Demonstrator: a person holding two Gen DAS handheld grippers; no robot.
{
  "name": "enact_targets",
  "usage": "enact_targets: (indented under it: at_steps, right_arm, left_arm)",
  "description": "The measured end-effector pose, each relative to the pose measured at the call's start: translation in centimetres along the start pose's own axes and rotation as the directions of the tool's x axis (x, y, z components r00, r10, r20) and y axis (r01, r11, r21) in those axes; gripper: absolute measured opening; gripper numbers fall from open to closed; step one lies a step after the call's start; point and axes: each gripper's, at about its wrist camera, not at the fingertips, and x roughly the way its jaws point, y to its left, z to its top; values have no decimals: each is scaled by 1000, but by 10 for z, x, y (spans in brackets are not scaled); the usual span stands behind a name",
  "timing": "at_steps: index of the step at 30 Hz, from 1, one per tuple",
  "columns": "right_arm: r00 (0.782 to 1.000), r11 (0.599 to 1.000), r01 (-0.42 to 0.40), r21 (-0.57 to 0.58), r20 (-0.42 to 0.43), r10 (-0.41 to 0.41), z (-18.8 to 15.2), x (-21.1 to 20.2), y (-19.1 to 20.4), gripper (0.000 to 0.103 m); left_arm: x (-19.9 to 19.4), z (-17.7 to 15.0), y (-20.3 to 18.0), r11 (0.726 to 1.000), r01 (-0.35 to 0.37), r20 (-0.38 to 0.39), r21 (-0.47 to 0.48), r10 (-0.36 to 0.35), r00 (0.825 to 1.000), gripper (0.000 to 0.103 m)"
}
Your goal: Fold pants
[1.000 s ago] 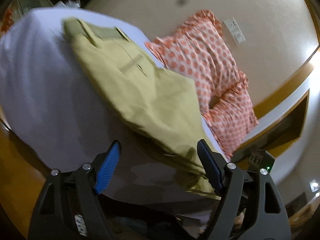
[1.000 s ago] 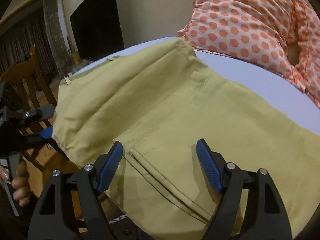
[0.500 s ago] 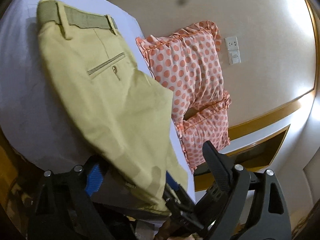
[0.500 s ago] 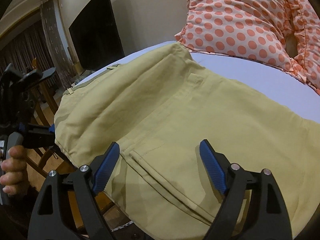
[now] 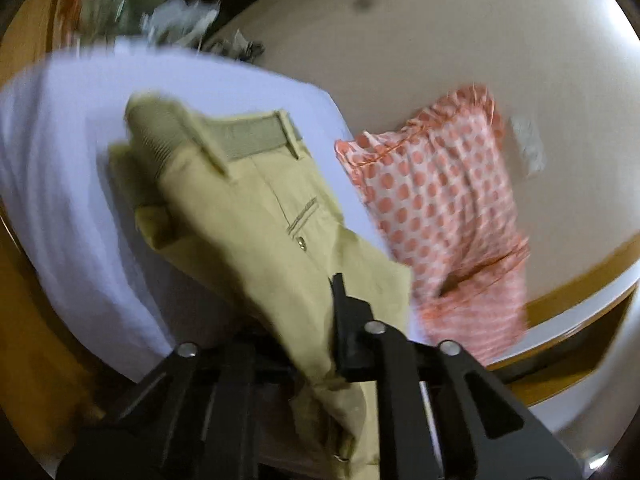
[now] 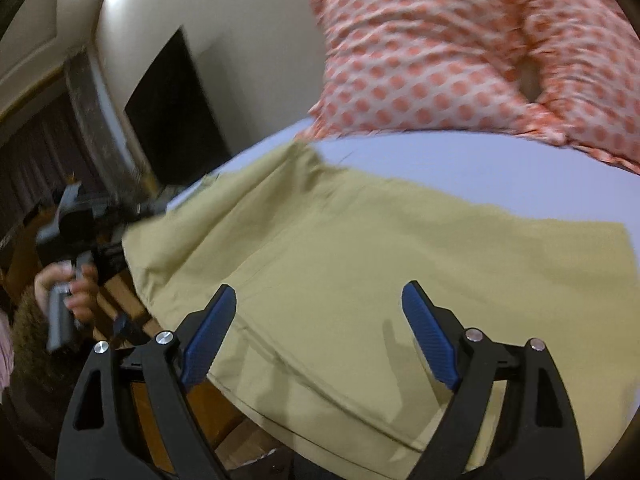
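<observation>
Two grippers | my left gripper (image 5: pixel 320 320) fingers clamped on khaki pants (image 5: pixel 256 216) | my right gripper (image 6: pixel 318 320) fingers apart above them

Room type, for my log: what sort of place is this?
Likely a bedroom, perhaps a hotel's: pants lie on a white bed, spotted pillows lean against the wall, and a dark TV stands nearby.

White-sheeted bed (image 6: pixel 460 160): khaki pants (image 6: pixel 360 248) spread across it, polka-dot pillows (image 6: pixel 440 48) at wall side.
</observation>
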Motion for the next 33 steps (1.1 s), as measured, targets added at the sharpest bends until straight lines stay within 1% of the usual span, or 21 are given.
enact_targets:
  at_steps: [2, 4, 6, 8, 9, 10, 11, 13, 14, 15, 16, 18, 21, 24, 26, 27, 29, 30, 31, 32, 33]
  right_arm:
    - [998, 999, 31, 40, 47, -33, 3, -19, -21, 88]
    - [994, 994, 62, 86, 84, -70, 4, -36, -43, 88]
    - [984, 983, 110, 148, 124, -128, 4, -57, -69, 88]
    - [966, 959, 165, 230, 161, -205, 2, -81, -99, 88]
    - [959, 950, 178, 257, 171, -226, 1, -88, -110, 88]
    - [949, 937, 196, 291, 184, -256, -2, -98, -121, 88]
    - [936, 919, 216, 330, 197, -291, -5, -110, -133, 88]
    - [918, 889, 231, 396, 215, -334, -12, -130, -155, 88]
    - [915, 879, 223, 422, 219, -338, -15, -137, -164, 88]
    - [918, 868, 203, 454, 221, -330, -19, -142, -174, 88]
    - [920, 859, 185, 478, 223, -323, -22, -146, -180, 88]
    - [928, 835, 149, 530, 217, -303, -27, -151, -196, 88]
    - [950, 826, 103, 554, 192, -247, -27, -144, -208, 88]
    - [979, 811, 41, 583, 141, -150, -23, -124, -218, 88]
    - [989, 798, 11, 603, 110, -97, -21, -110, -222, 88]
    - [991, 795, 11, 606, 101, -91, -22, -108, -223, 88]
    - [994, 798, 49, 600, 51, -100, -18, -96, -225, 88]
    - [994, 801, 62, 595, 32, -100, -18, -93, -225, 87]
    - [995, 805, 72, 589, 10, -95, -17, -88, -226, 85]
    - [995, 810, 91, 579, -22, -96, -16, -80, -228, 83]
    - [994, 819, 98, 565, -22, -103, -14, -79, -228, 83]
  left_arm:
    - [-3, -5, -37, 983, -86, 45, 162, 79, 996, 10]
    - [-5, -12, -81, 936, -137, 87, 324, 115, 990, 9]
    - [1, -33, -141, 836, -157, 127, 526, 105, 986, 9]
    - [16, -66, -190, 717, -107, 106, 688, 46, 993, 9]
    - [22, -100, -225, 607, -41, 53, 793, -1, 999, 9]
    - [26, -126, -242, 532, 5, 7, 847, -20, 1000, 9]
    - [31, -148, -252, 470, 45, -36, 881, -27, 999, 9]
    - [52, -217, -264, 292, 167, -175, 942, 3, 985, 9]
    - [59, -240, -262, 226, 196, -208, 954, 32, 978, 9]
    - [73, -273, -254, 138, 235, -248, 962, 86, 965, 9]
    - [83, -295, -245, 85, 255, -264, 963, 135, 955, 9]
    - [95, -317, -230, 33, 270, -272, 962, 186, 944, 10]
    - [92, -322, -224, -10, 253, -248, 967, 174, 953, 12]
    - [86, -320, -223, -32, 265, -256, 964, 161, 953, 14]
    - [77, -323, -219, -33, 277, -269, 960, 160, 950, 17]
    - [72, -319, -218, -7, 298, -293, 955, 157, 943, 18]
    - [65, -308, -219, 96, 379, -390, 920, 140, 910, 26]
    - [58, -288, -217, 181, 431, -453, 884, 103, 885, 29]
    - [51, -265, -214, 261, 444, -473, 858, 59, 879, 39]
    - [46, -251, -212, 310, 430, -461, 848, 31, 887, 51]
    - [45, -221, -207, 390, 382, -415, 838, 1, 910, 56]
